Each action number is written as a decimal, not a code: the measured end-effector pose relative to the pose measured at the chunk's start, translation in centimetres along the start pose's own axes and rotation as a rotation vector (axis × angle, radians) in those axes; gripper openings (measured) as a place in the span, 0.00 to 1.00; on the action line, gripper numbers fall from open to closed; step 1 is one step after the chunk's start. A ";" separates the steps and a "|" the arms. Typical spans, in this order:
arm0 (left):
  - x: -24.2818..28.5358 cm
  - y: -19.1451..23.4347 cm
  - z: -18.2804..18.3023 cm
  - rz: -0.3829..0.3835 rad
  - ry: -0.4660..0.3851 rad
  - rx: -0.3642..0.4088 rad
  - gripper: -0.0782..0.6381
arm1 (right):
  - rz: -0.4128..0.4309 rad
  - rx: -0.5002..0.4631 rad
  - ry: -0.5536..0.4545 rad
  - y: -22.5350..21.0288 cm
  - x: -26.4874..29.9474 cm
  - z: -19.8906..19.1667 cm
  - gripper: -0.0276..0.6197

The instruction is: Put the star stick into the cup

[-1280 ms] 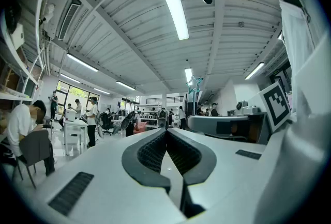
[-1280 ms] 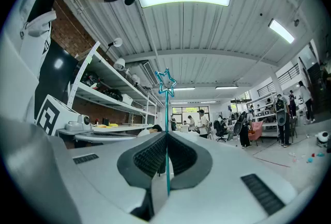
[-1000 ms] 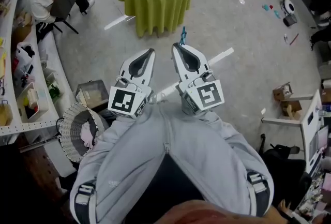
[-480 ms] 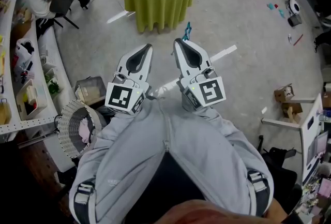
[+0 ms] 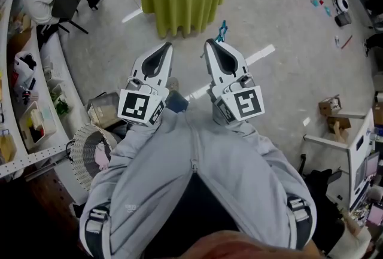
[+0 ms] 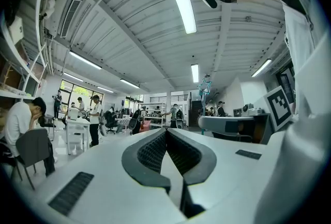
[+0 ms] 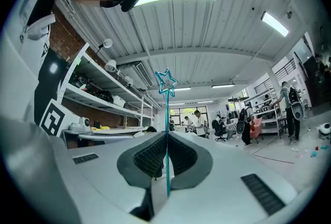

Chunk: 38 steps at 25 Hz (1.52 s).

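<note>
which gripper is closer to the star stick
Right. The right gripper is shut on the star stick, whose star pokes past its tips; the left gripper sits beside it, shut and empty, not touching the stick.

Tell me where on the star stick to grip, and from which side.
Grip the thin straight shaft, not the star, with the pads closing on it from both sides, as the right gripper does now. The star stick runs along its shut jaws with the star head poking past the tips, so the ribbed pads pinch the shaft squarely.
</note>
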<state>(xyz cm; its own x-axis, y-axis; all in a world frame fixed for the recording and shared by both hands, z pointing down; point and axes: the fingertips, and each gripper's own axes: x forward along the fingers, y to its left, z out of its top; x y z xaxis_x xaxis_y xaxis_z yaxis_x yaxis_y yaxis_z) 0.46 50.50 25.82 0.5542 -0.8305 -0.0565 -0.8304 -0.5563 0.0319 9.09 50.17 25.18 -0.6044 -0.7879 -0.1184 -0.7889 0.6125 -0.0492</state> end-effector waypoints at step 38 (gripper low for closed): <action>21.3 26.2 -2.1 -0.162 0.008 -0.085 0.13 | -0.149 -0.029 0.038 -11.9 31.1 -3.9 0.10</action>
<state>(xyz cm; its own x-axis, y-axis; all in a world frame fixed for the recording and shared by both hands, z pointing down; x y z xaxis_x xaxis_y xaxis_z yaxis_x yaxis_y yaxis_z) -9.37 18.23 27.55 0.6813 -0.7295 -0.0602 -0.7222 -0.6833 0.1074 -0.80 18.12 25.94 -0.4834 -0.8723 -0.0738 -0.8729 0.4867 -0.0349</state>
